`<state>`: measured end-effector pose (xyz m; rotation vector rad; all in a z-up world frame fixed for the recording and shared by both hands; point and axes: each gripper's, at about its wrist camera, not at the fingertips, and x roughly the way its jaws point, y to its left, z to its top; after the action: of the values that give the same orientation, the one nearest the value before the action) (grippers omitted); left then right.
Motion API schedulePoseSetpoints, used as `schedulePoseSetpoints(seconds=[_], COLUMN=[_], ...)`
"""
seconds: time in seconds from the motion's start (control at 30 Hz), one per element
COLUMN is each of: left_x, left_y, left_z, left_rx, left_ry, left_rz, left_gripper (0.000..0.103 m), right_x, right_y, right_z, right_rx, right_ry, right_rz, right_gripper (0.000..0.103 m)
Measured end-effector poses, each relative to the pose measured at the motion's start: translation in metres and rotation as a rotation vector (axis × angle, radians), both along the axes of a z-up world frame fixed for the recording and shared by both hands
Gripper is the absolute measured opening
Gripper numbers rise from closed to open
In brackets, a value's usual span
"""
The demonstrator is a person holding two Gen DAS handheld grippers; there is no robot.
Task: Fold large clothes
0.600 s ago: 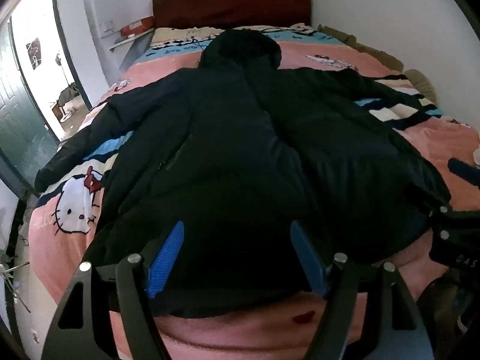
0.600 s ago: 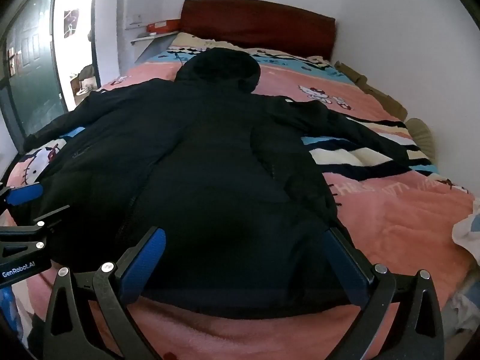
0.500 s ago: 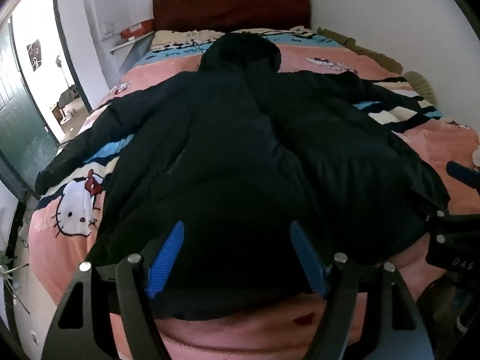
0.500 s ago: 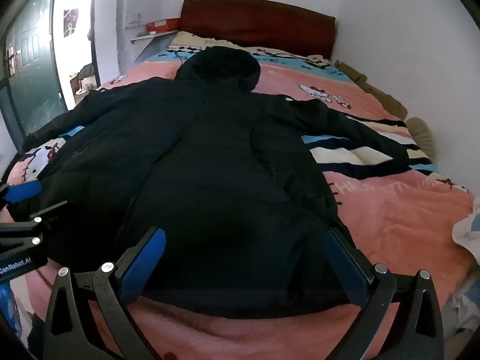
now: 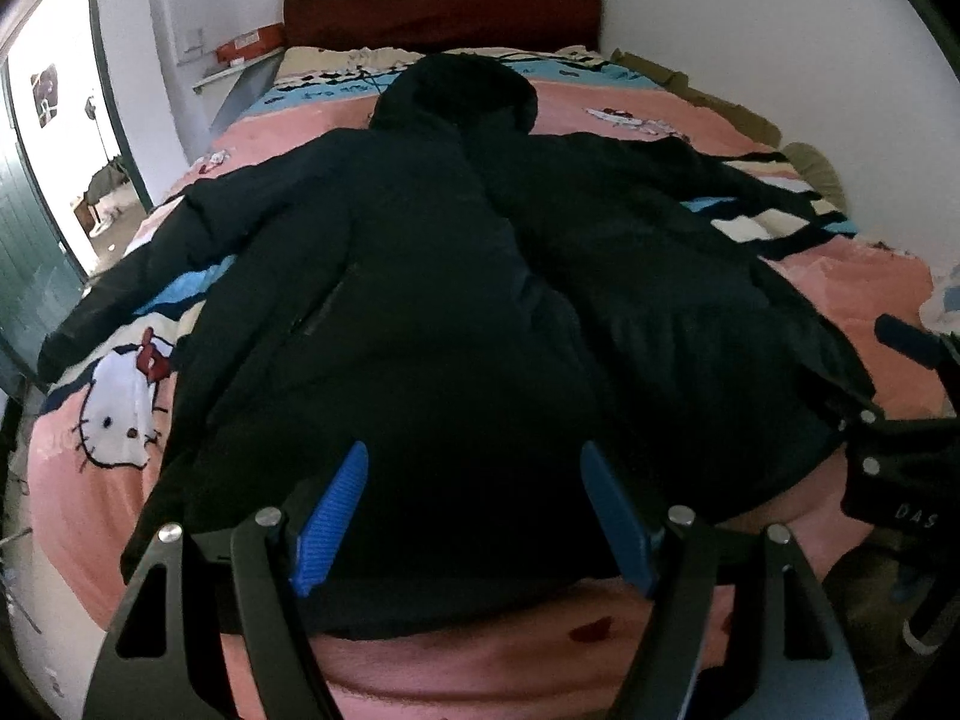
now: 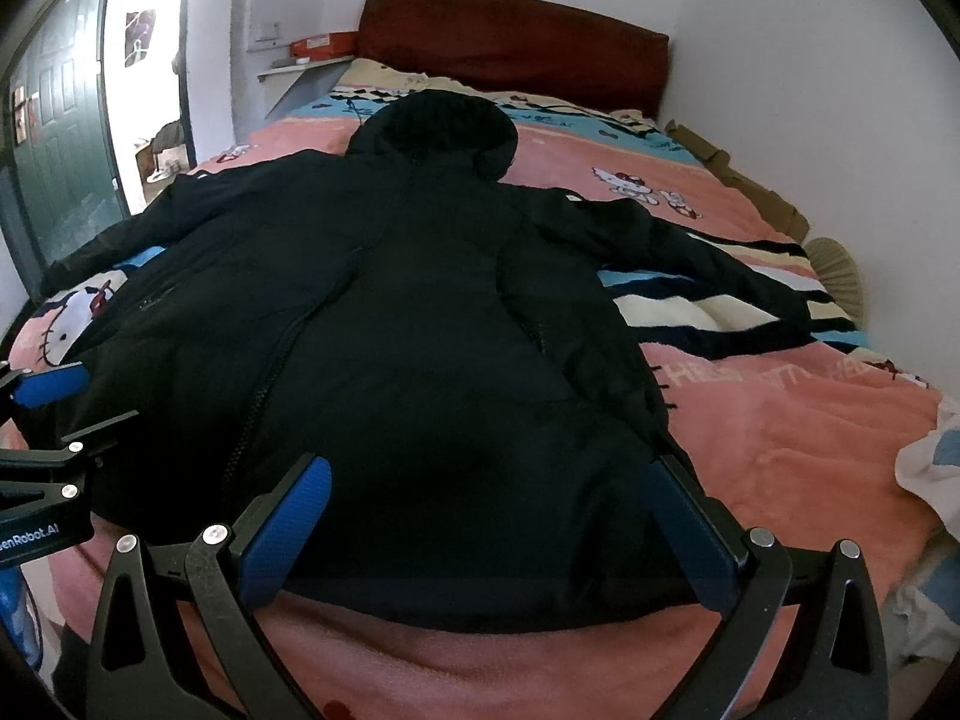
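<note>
Black hooded padded coat (image 5: 432,312) spread flat along the pink cartoon-print bed cover (image 6: 792,420), hem at the foot edge, unmoved since earlier, left gripper (image 5: 474,516) and right gripper (image 6: 486,534) kept wide apart above the hem, nothing gripped

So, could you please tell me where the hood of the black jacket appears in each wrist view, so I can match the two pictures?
Left wrist view: the hood sits upper centre, at the far end of the black jacket, below the headboard.
Right wrist view: the hood sits upper centre, slightly left, again at the jacket's far end.
Shared landmark: the dark red headboard against the wall behind the hood.
</note>
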<state>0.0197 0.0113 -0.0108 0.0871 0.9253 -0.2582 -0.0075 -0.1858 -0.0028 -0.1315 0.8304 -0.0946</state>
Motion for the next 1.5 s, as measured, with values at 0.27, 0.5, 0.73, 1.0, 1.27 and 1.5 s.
schedulePoseSetpoints(seconds=[0.27,0.5,0.73,1.0,1.27,1.5], left_x=[0.011,0.028,0.056,0.108,0.156,0.178], left_y=[-0.002,-0.007,-0.001,0.008,0.011,0.013], left_z=[0.007,0.014,0.021,0.018,-0.008,-0.032], left_rx=[-0.003,0.0,-0.012,-0.006,0.034,0.052], left_ry=[-0.011,-0.051,-0.061,-0.053,-0.026,0.003], left_rz=[-0.018,0.005,0.05,0.127,0.203,0.227], left_gripper=[0.072,0.072,0.072,0.072,0.072,0.072], right_x=[0.008,0.02,0.047,0.108,0.183,0.223], right_y=[-0.005,-0.012,-0.055,-0.163,-0.318,-0.427], right_z=[0.014,0.015,0.024,0.038,0.018,-0.02], right_rx=[0.011,0.042,0.055,0.06,0.142,0.215], right_ry=[-0.012,-0.003,-0.014,-0.033,-0.06,-0.021], right_rz=[0.0,0.015,-0.032,-0.184,-0.406,-0.583], right_gripper=[0.102,0.102,0.102,0.102,0.102,0.102])
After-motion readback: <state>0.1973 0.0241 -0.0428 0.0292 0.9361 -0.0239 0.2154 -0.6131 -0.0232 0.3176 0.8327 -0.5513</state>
